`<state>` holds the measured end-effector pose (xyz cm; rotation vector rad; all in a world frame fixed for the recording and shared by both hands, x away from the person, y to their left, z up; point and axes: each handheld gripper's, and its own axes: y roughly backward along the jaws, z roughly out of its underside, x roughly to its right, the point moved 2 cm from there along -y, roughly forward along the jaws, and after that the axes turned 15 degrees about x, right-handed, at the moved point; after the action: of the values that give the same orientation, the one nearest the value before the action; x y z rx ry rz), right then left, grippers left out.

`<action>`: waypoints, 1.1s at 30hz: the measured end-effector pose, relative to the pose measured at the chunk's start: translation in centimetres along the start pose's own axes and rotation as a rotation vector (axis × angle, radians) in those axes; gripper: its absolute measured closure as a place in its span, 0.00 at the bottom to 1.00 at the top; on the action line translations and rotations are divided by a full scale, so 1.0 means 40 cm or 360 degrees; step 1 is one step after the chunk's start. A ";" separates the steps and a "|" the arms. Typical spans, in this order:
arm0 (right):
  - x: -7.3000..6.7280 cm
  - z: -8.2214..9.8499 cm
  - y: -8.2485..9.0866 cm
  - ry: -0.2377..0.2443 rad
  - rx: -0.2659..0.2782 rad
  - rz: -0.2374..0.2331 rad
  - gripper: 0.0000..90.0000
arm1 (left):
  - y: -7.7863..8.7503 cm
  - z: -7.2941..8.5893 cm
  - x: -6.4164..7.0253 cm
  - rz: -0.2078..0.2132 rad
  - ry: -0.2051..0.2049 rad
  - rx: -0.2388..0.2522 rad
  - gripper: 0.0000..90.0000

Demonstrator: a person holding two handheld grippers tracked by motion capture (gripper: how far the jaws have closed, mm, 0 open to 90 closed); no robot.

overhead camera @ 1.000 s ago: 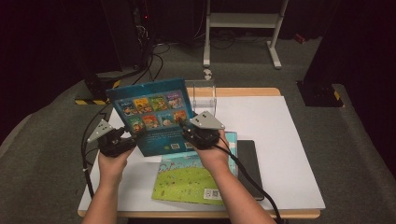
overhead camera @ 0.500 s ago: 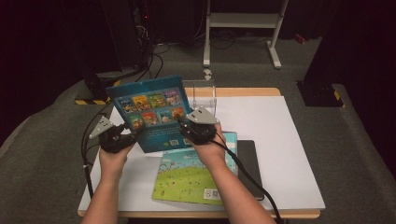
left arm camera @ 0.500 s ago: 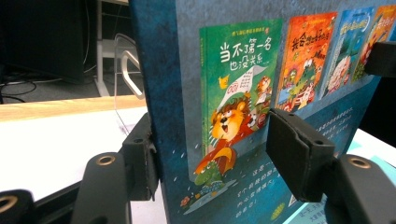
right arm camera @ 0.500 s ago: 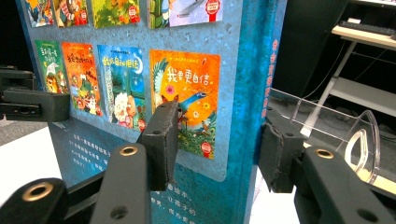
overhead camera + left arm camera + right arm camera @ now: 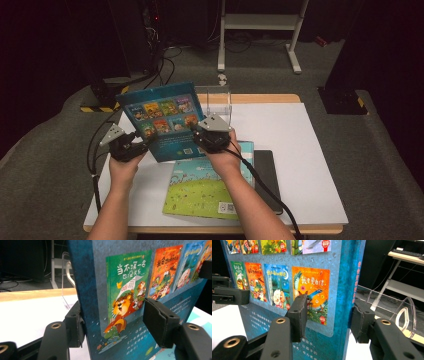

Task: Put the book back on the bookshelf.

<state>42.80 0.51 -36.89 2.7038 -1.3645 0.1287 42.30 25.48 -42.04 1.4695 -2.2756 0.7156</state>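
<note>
My right gripper [image 5: 327,317] grips the blue book [image 5: 162,120] at its spine edge, held upright above the table [image 5: 300,150]; my left gripper [image 5: 112,322] straddles the opposite edge, its near pad apparently off the cover. Keep both hands level — lower squarely toward the clear stand [image 5: 220,100] behind.

Held up over the table [image 5: 300,150]: a book [image 5: 165,120], standing on edge between two grippers. At its left edge, the left gripper [image 5: 134,146], one jaw in front and one behind. At its right edge, the right gripper [image 5: 202,137], set the same way. Just behind the book, at the far side of the table, a clear stand [image 5: 220,100]. Flat on the table below the right hand, a second book [image 5: 200,192]. Under that, sticking out to the right, a flat pad [image 5: 267,175].
</note>
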 end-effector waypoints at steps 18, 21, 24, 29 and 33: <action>-0.009 0.025 0.032 0.0032 0.0033 -0.0059 0.52 | 0.031 0.018 0.019 0.0019 -0.0087 0.0046 0.39; -0.011 0.029 0.041 0.0027 0.0032 -0.0090 0.50 | 0.041 0.020 0.023 0.0019 -0.0115 0.0054 0.38; -0.013 0.035 0.048 0.0034 0.0039 -0.0103 0.48 | 0.047 0.021 0.028 0.0008 -0.0122 0.0070 0.37; -0.009 0.050 0.048 0.0028 0.0012 -0.0130 0.47 | 0.055 0.019 0.027 -0.0018 -0.0133 0.0088 0.39; -0.003 0.050 0.041 0.0015 0.0028 -0.0151 0.47 | 0.056 0.020 0.030 -0.0021 -0.0125 0.0086 0.39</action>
<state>41.47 -0.64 -38.78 2.7728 -1.2361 0.1456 39.75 24.88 -42.56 1.5618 -2.3196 0.7335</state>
